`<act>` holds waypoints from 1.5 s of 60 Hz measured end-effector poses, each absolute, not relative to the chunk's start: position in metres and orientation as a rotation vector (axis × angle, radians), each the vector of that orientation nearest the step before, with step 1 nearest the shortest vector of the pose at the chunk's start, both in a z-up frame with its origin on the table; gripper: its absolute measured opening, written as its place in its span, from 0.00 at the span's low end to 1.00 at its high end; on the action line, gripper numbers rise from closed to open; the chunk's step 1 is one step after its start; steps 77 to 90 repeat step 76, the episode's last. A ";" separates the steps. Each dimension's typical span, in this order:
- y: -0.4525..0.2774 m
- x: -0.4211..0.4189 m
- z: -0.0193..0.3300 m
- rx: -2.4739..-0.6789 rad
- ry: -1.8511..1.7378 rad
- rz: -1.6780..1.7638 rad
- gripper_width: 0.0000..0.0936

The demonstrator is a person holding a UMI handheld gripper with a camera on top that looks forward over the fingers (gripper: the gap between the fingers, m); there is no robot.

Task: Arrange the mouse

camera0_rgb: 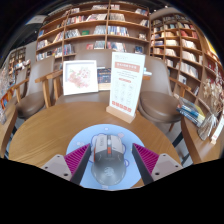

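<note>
Round wooden table (60, 128), lower centre of frame, bearing two upright sign stands: a framed picture (80, 77) centre-left, a tall notice board (126, 86) centre-right. Wooden bookshelves (100, 28), fully stocked, span the upper frame and both sides. Chairs (160, 104) flank the table, right and left.

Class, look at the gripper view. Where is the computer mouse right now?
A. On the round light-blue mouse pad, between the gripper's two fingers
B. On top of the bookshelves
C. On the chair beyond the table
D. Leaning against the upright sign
A. The mouse sits on the round light-blue mouse pad on the wooden table, between the fingers of the gripper, whose pads flank it; whether they touch it cannot be told.
</note>
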State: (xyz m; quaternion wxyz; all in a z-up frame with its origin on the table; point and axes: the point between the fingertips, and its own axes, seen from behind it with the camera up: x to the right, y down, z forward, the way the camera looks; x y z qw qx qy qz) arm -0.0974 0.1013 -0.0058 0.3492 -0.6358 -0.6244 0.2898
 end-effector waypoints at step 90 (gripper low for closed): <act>0.043 0.235 0.105 -1.625 -1.581 0.814 0.91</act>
